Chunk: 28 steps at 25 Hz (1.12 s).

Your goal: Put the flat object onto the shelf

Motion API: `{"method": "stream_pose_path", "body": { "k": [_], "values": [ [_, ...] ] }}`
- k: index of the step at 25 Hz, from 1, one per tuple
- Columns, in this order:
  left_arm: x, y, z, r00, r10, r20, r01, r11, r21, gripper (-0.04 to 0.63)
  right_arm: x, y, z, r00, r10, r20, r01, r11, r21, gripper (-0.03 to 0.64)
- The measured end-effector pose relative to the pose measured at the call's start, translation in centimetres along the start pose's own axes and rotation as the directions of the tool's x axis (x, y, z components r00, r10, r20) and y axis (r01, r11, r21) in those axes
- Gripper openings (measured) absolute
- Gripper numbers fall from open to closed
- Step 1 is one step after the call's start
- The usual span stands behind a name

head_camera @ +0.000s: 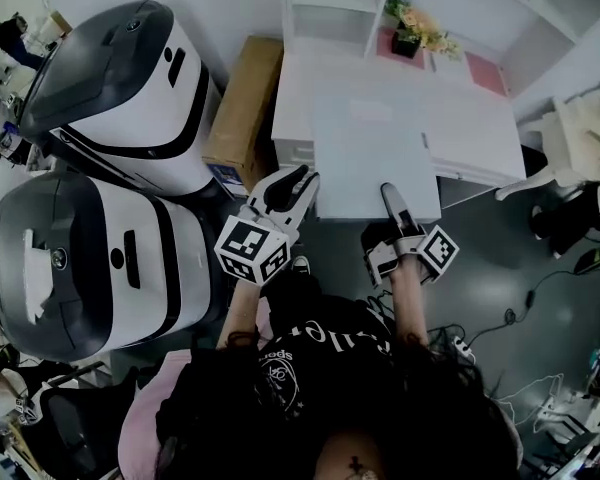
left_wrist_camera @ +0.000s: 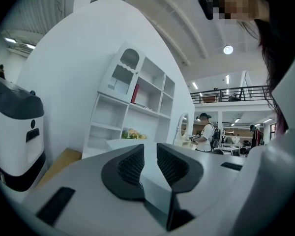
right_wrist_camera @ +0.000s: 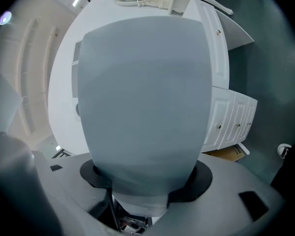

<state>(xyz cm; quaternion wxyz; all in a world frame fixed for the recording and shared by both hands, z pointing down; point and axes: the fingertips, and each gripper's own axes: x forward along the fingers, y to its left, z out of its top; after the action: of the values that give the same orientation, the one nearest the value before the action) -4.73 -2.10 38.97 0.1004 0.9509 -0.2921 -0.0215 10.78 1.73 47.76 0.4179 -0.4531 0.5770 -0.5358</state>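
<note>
The flat object is a thin grey panel (head_camera: pixel 375 168), held level in front of a white desk (head_camera: pixel 470 128). My right gripper (head_camera: pixel 392 200) is shut on its near edge. In the right gripper view the panel (right_wrist_camera: pixel 147 92) fills the middle and runs out from the right gripper (right_wrist_camera: pixel 147 181), hiding the pads. My left gripper (head_camera: pixel 298 190) is at the panel's left near corner. In the left gripper view its jaws (left_wrist_camera: pixel 150 163) stand a narrow gap apart, with a thin grey sheet edge (left_wrist_camera: pixel 155 193) low between them. The white shelf unit (head_camera: pixel 330 8) (left_wrist_camera: pixel 137 102) stands beyond the desk.
Two big white-and-black machines (head_camera: pixel 120 88) (head_camera: pixel 90 268) stand at the left. A cardboard box (head_camera: pixel 245 103) lies between them and the shelf. Flowers (head_camera: pixel 420 30) sit at the desk's back. The desk's white drawers (right_wrist_camera: pixel 231 117) face a dark floor with cables (head_camera: pixel 540 298).
</note>
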Motion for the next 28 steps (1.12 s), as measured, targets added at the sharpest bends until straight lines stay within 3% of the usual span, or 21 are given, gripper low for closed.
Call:
{"method": "stream_pose_path", "body": {
  "k": [7, 15, 28],
  "values": [
    [0.6, 3.8, 0.2, 1.000, -0.011, -0.014, 0.011, 1.000, -0.011, 0.091, 3.9, -0.5, -1.5, 1.000, -0.024, -0.012, 0.024, 1.000, 0.008, 0.306],
    [2.6, 4.7, 0.0, 1.000, -0.014, -0.027, 0.013, 1.000, -0.026, 0.091, 5.6, -0.9, -0.4, 0.999, -0.036, -0.016, 0.037, 0.999, 0.025, 0.305],
    [9.5, 11.9, -1.4, 0.989, 0.118, -0.089, -0.119, 0.993, -0.013, 0.091, 15.5, -3.4, 6.5, 0.993, -0.050, -0.107, 0.057, 0.997, 0.059, 0.307]
  ]
}}
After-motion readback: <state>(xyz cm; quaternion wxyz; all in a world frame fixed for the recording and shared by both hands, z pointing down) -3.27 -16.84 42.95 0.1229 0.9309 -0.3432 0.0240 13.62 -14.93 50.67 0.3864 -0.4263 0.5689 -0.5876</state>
